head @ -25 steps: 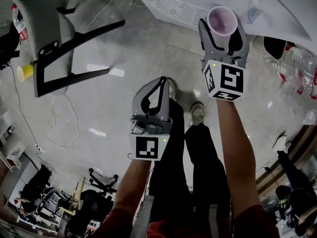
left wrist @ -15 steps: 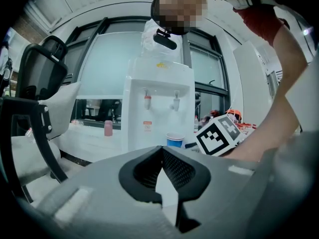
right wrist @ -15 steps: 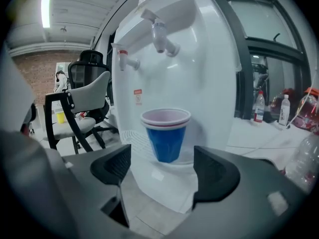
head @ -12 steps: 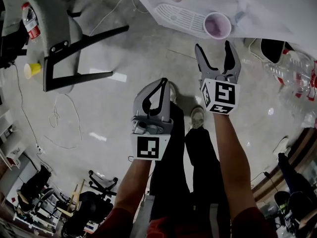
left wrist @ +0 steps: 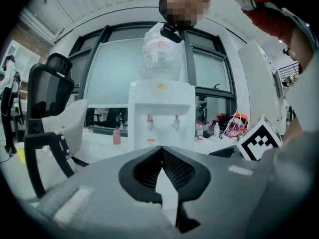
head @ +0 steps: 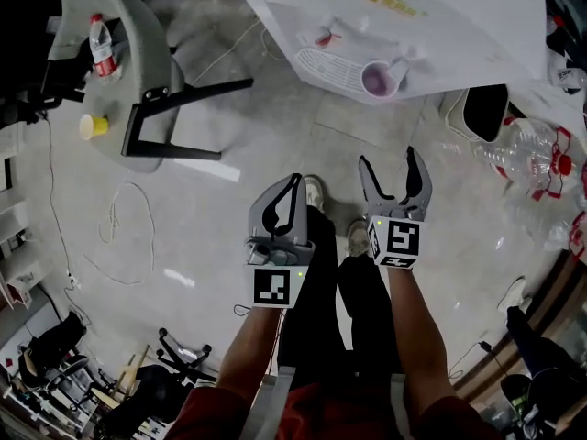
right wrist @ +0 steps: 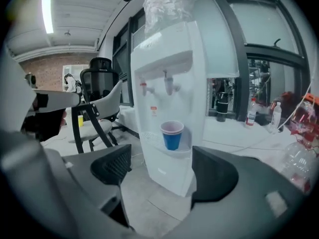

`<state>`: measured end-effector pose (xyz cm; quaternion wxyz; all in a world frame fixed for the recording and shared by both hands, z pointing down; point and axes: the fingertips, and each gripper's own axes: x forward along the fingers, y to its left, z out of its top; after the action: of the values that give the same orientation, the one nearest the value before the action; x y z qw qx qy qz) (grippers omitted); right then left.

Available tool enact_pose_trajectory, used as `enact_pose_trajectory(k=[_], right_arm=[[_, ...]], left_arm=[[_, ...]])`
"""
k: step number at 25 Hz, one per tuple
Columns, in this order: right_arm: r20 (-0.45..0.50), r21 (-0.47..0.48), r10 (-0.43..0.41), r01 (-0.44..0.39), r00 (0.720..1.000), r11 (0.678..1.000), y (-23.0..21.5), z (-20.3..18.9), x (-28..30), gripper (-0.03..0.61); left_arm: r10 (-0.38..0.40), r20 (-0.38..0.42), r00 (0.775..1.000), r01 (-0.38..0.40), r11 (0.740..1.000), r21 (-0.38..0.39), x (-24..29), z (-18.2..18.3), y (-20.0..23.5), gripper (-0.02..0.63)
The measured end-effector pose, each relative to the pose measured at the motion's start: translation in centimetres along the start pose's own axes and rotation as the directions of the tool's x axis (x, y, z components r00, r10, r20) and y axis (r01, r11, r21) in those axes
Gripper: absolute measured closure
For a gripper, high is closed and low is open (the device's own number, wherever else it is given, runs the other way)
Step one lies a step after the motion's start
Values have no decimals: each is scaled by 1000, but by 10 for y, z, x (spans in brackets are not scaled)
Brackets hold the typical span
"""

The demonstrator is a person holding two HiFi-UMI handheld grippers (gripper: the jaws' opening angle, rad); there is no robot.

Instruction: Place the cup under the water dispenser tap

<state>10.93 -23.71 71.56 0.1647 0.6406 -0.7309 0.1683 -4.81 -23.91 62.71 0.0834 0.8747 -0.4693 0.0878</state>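
I judge the placing done. The cup (right wrist: 172,135) stands on the drip tray (head: 321,60) of the water dispenser (right wrist: 167,59), beneath the tap (right wrist: 168,87). It is straight ahead of my right hand-held gripper (right wrist: 162,176) and well apart from it. That gripper's jaws have just been opening and stand spread, with nothing between them. My left hand-held gripper (left wrist: 162,151) is pressed together on nothing. The cup is smooth and tapered, blue outside and pale inside. The tray is white slotted plastic.
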Motion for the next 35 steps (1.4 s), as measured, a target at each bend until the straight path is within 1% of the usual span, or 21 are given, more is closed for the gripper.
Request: enact_pose_trajectory(k=[3, 6, 8, 9, 13, 15, 16, 18, 20, 21, 23, 25, 27, 29, 32, 35], right_arm=[[29, 3, 10, -10, 1000, 1000, 0, 29, -35, 206], [54, -29, 42, -40, 998, 999, 4, 65, -73, 206], [83, -44, 53, -50, 995, 998, 3, 93, -102, 209], [102, -49, 55, -50, 993, 998, 2, 107, -116, 210], [162, -55, 54, -46, 985, 997, -5, 162, -174, 212], [197, -39, 76, -69, 978, 997, -8, 190, -200, 222], [220, -50, 96, -87, 971, 995, -6, 205, -213, 224], [272, -119, 144, -115, 951, 986, -2, 238, -238, 222], [325, -181, 177, -122, 929, 976, 0, 273, -260, 222], [346, -188, 183, -123, 920, 974, -1, 290, -269, 222], [368, -203, 186, -116, 911, 972, -2, 317, -285, 222], [369, -251, 184, -93, 911, 964, -5, 336, -298, 222], [386, -275, 175, -68, 906, 959, -9, 357, -313, 222], [420, -277, 167, -48, 892, 960, -9, 373, -332, 223], [466, -271, 159, -31, 871, 962, -8, 388, -352, 224], [479, -273, 157, -23, 864, 962, -9, 391, -361, 224]], left_arm=[[39, 10, 999, -39, 999, -17, -18, 30, -3, 615], [75, 3, 997, -75, 996, -46, -37, 64, -8, 615], [93, -1, 996, -93, 993, -69, -50, 90, -12, 615], [99, 5, 995, -98, 993, -69, -57, 105, -14, 615], [113, 58, 992, -112, 994, -18, -82, 167, -27, 615], [122, 93, 988, -121, 992, -16, -94, 197, -36, 615], [125, 112, 986, -124, 992, -13, -101, 212, -41, 615], [126, 158, 979, -128, 992, 3, -115, 244, -51, 616], [124, 195, 973, -131, 991, 21, -127, 274, -62, 615], [125, 205, 971, -133, 991, 29, -133, 286, -67, 615], [126, 228, 966, -141, 989, 52, -146, 309, -77, 615], [121, 254, 959, -149, 985, 92, -158, 330, -85, 616], [119, 290, 950, -156, 982, 110, -167, 350, -92, 615], [111, 309, 945, -159, 978, 134, -179, 364, -99, 615], [84, 333, 939, -157, 967, 198, -193, 380, -111, 615], [80, 351, 933, -158, 967, 200, -200, 387, -118, 616]])
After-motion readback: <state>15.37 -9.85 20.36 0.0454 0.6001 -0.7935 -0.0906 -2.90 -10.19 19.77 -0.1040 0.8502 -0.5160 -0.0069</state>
